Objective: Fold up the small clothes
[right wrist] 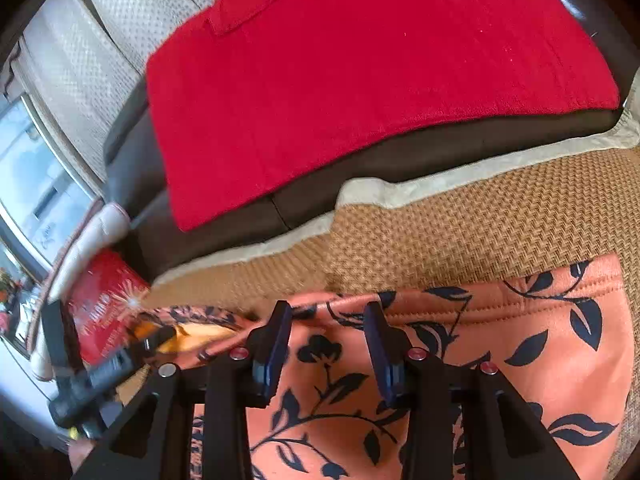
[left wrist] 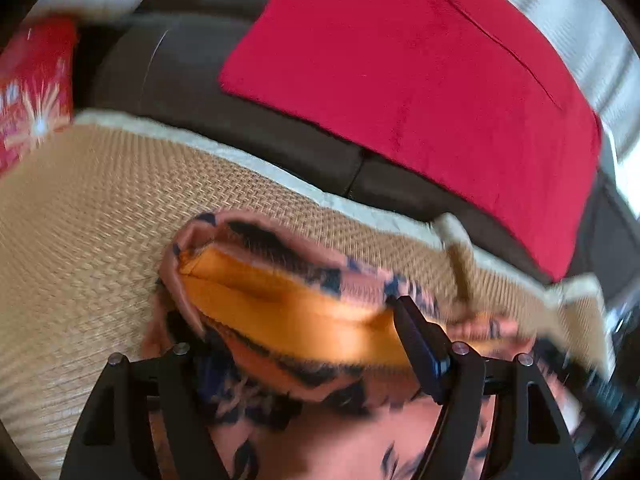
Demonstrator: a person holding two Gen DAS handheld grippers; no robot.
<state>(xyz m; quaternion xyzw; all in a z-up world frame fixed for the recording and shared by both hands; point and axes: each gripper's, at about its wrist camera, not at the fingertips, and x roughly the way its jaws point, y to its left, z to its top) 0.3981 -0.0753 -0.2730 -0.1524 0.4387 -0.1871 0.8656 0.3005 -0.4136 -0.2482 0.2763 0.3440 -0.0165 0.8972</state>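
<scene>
- The garment [right wrist: 500, 344], a small orange piece with a dark leaf print, lies on the woven mat [right wrist: 480, 216] at the near side of the scene. The mat covers a dark sofa seat [right wrist: 400, 152]; a red cushion [right wrist: 360, 80] rests on that seat at the far side, well apart from the garment.
- Left gripper [left wrist: 296, 344]: the jaws stand wide. A bunched edge of the garment, with its plain orange inner face turned outward, sits between the fingers and is raised off the mat. Only the right finger shows clearly, and it touches the cloth. Whether the pads actually clamp the fabric cannot be told; the view is blurred.
- Right gripper [right wrist: 328, 344]: the jaws are partly closed, with a clear gap between the fingers. Flat printed cloth shows under that gap. No pinched fold shows, so it is judged to hold nothing.
- Progress, as a judgement: a first fold is under way at the garment's left side. The right portion lies flat and spread, with its stitched hem [right wrist: 460, 312] toward the far side.
- Remaining: lay the raised edge over the flat portion, make any further fold, and smooth the result.
</scene>
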